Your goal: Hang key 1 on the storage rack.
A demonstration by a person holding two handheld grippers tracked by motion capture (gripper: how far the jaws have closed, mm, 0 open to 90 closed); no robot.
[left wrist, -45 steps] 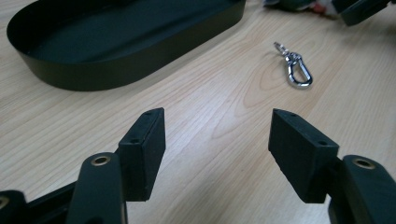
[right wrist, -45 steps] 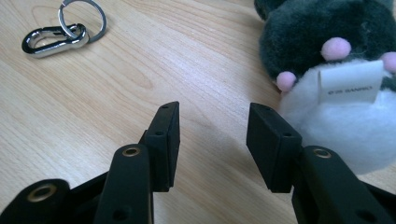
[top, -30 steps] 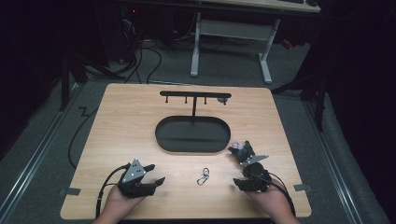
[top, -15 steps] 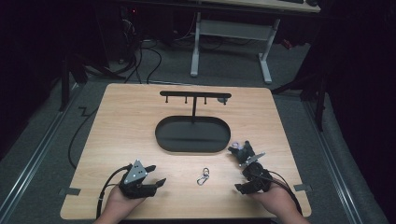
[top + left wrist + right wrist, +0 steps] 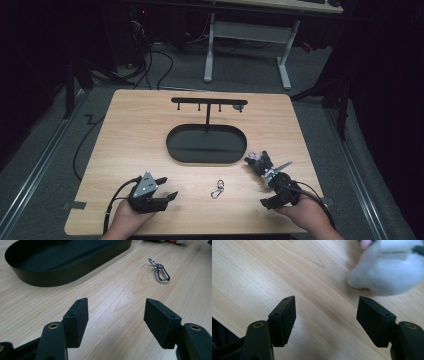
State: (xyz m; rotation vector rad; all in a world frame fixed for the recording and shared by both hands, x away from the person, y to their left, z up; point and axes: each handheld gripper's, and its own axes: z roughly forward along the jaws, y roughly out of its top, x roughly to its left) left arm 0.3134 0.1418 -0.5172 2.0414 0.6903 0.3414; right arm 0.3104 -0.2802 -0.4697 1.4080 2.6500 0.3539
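tray (image 5: 176, 150) – centre | carabiner (image 5: 217, 188) – between left gripper (image 5: 166, 188), right gripper (image 5: 256, 181)

Wooden table (image 5: 150, 130); grey floor (image 5: 60, 140); desk legs (image 5: 209, 55) behind.

White fuzzy thing (image 5: 387, 270) ahead of my right jaws: blurred, cut off by top and right edges, can't identify. Black tray (image 5: 62, 262) clipped at top in my left gripper view.

Table lit from above, surroundings dark; white object (image 5: 387, 270) blurred, perhaps motion.
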